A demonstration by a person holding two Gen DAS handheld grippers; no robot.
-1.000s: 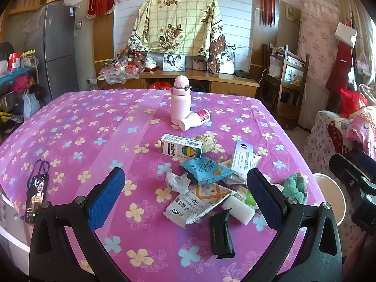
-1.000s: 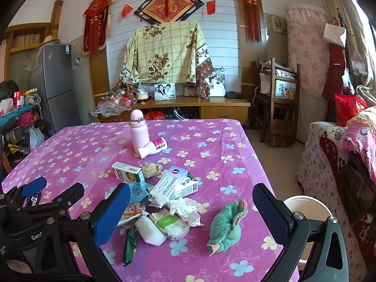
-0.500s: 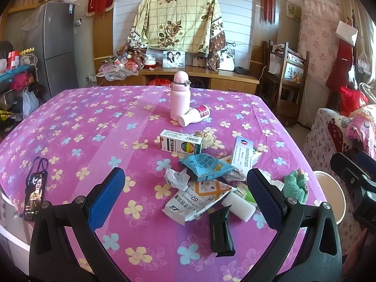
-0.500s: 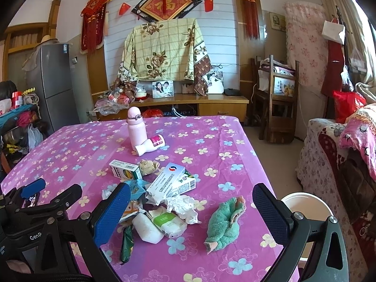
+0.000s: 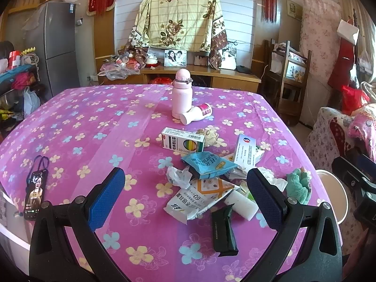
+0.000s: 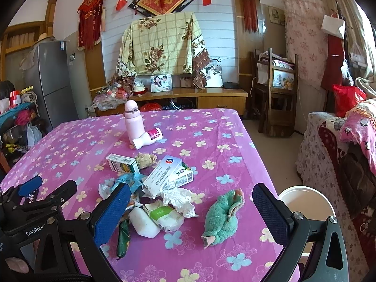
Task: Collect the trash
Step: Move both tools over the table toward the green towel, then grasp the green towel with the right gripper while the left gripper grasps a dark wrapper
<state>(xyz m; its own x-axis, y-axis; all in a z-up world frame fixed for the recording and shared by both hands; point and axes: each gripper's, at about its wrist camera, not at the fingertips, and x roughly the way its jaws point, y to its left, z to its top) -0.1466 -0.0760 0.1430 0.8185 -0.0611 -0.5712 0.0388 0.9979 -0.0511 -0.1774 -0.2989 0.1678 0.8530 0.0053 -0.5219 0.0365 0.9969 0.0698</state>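
A heap of trash lies on the purple flowered tablecloth (image 5: pixel 94 122): a blue snack bag (image 5: pixel 206 165), a white wrapper (image 5: pixel 199 197), a black wrapper (image 5: pixel 224 231), crumpled tissue (image 6: pixel 179 199), a medicine box (image 5: pixel 182 139) and a long white box (image 6: pixel 162 176). My left gripper (image 5: pixel 185 195) is open and empty, above the near side of the heap. My right gripper (image 6: pixel 191 208) is open and empty, above the tissue and a green cloth (image 6: pixel 222 216). A white bin (image 6: pixel 305 202) stands off the table's right edge.
A pink flask (image 5: pixel 181 94) stands at mid-table with a small white bottle (image 5: pixel 196 115) lying against it. A phone (image 5: pixel 35 192) lies near the table's left edge. A covered sofa (image 6: pixel 340 152) is at the right, a cabinet and fridge (image 5: pixel 54 44) behind.
Both grippers have dipped slightly towards the table, so the trash heap looks a little higher in both views. Both stay open and nothing on the table has moved.
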